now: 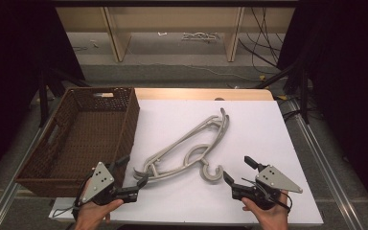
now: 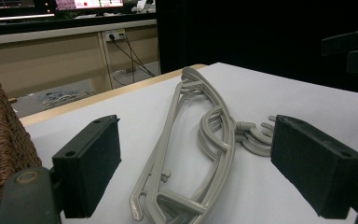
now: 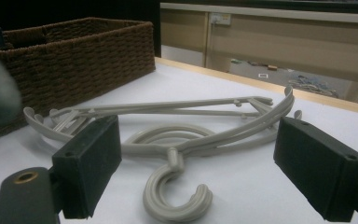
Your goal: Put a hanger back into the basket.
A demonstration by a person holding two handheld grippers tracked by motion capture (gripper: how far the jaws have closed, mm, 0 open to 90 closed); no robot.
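Note:
Several grey plastic hangers point(image 1: 170, 172) lie stacked and tangled in the middle of the white table top point(image 1: 268, 134), hooks point(image 1: 212, 173) toward the near edge. My left gripper point(image 1: 133, 171) rests at the near left, open, its jaws pointing at the stack's left end. Open too is my right gripper point(image 1: 238, 169) at the near right, just right of the hooks. In the left gripper view the hangers point(image 2: 223, 140) stretch away between the open left gripper point(image 2: 204, 163). The right gripper view has a hook point(image 3: 172, 196) low between the open right gripper point(image 3: 200, 168). Nothing is held.
A brown wicker basket point(image 1: 127, 122) stands on the left side of the table, close to the left gripper. It appears as the basket point(image 2: 0, 140) and the basket point(image 3: 74, 65) in the gripper views. Beyond the table are wooden shelving point(image 1: 172, 28) and floor cables.

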